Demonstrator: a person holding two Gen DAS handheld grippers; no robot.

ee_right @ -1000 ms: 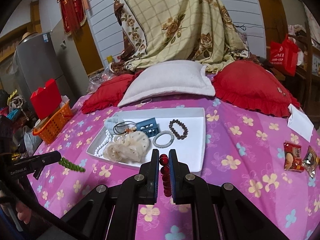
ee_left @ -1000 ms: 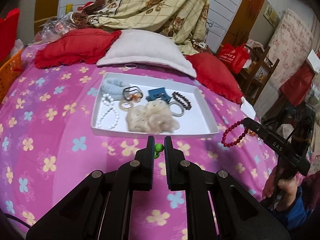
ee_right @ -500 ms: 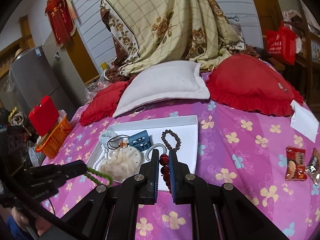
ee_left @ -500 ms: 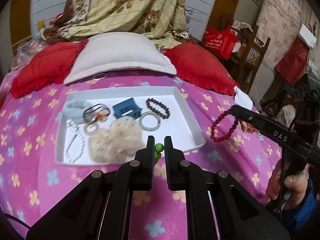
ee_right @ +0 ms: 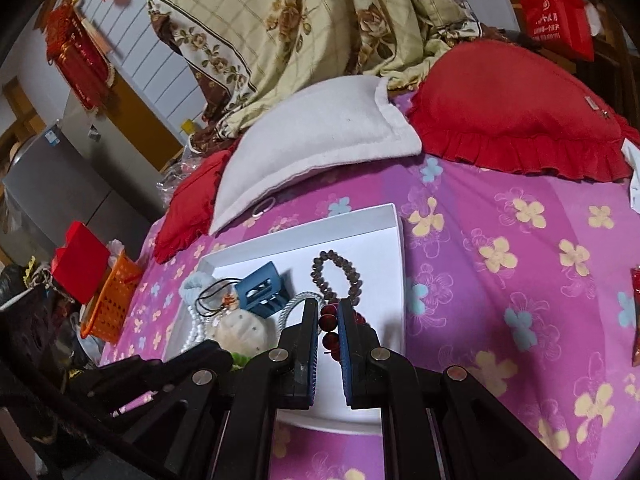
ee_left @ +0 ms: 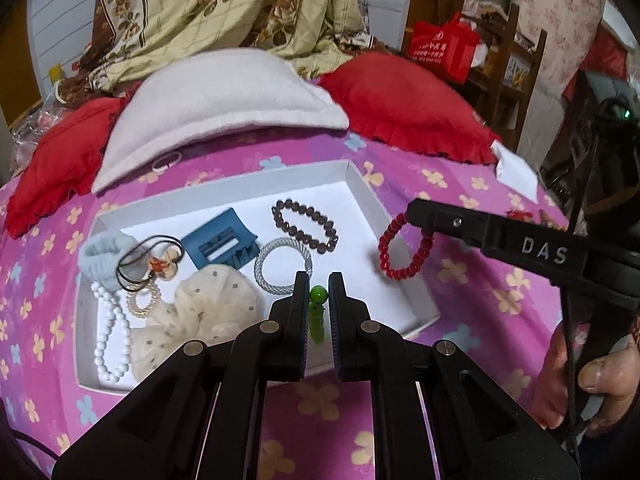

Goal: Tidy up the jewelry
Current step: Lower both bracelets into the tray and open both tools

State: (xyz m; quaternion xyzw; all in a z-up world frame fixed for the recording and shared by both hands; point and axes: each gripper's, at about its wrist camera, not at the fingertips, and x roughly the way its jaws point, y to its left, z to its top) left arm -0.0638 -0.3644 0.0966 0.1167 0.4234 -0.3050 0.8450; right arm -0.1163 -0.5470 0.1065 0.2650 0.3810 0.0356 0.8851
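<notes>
A white tray (ee_left: 362, 194) lies on the pink flowered bedspread and holds a brown bead bracelet (ee_left: 304, 226), a silver bangle (ee_left: 282, 266), a blue hair clip (ee_left: 224, 244), a cream scrunchie (ee_left: 208, 316) and a white pearl strand (ee_left: 112, 336). My left gripper (ee_left: 319, 294) is shut on a green bead bracelet (ee_left: 319, 312) above the tray's near edge. My right gripper (ee_right: 328, 318) is shut on a red bead bracelet (ee_right: 330, 330); in the left wrist view that bracelet (ee_left: 404, 254) hangs over the tray's right rim. The tray also shows in the right wrist view (ee_right: 394, 240).
A white pillow (ee_left: 224, 104) and red cushions (ee_left: 404, 104) lie behind the tray. An orange basket (ee_right: 114, 300) stands at the bed's left edge. Snack packets (ee_right: 636, 312) lie at the right. A loose ring (ee_left: 166, 160) lies by the pillow.
Both grippers have moved forward toward the tray with their bracelets. The red bracelet has come from right of the tray to over its right rim; the green one is over the near edge.
</notes>
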